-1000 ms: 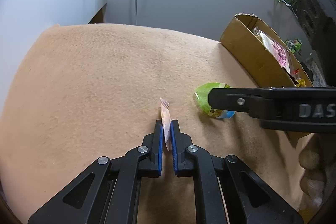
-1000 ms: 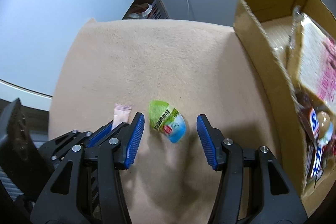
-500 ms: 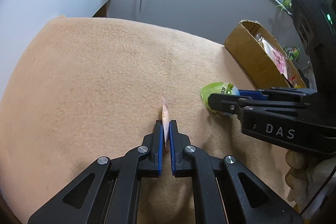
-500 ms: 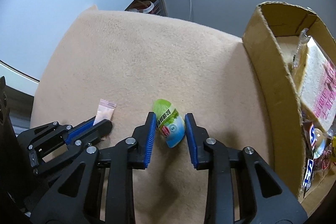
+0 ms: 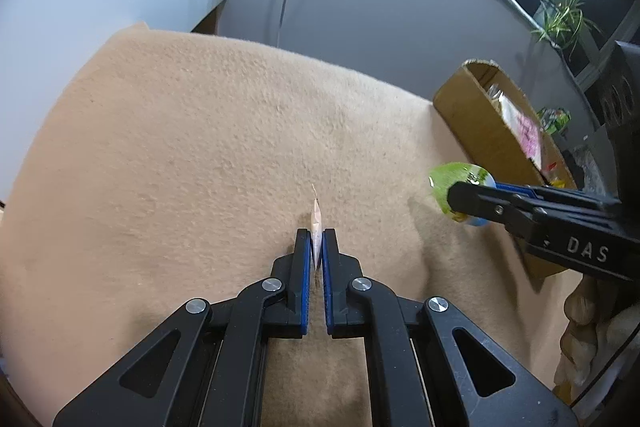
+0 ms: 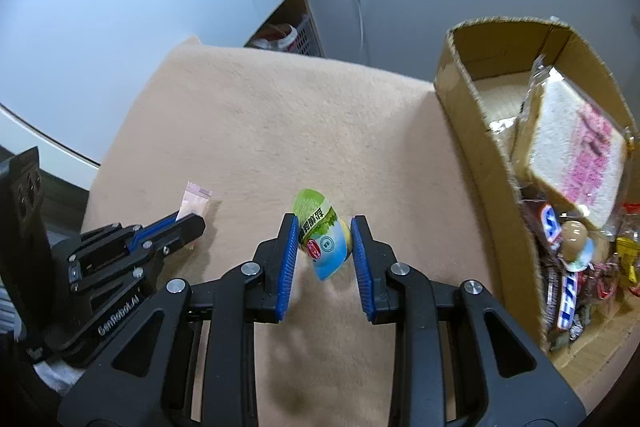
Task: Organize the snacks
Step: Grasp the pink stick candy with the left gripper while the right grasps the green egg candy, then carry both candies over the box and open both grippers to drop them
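left wrist view: a thin pink sachet point(image 5: 316, 227) stands on edge, pinched between the blue pads of the left gripper point(image 5: 316, 247), whose jaws are nearly closed on it just above the tan blanket point(image 5: 200, 155). to the right, the right gripper point(image 5: 472, 193) reaches in level and clamps one green-lidded jelly cup point(image 5: 456, 183), held clear of the blanket near the cardboard box point(image 5: 480, 139).

right wrist view: the jelly cup point(image 6: 324, 239), green on top with a blue and white label, sits tilted between the pads of the right gripper point(image 6: 325, 239), jaws closed partway onto its sides. the left gripper point(image 6: 188, 221) lies low at the left, gripping the one pink sachet point(image 6: 194, 201). one cardboard box point(image 6: 480, 163) at the right holds wrapped bread point(image 6: 568, 151) and several candy bars point(image 6: 560, 267).
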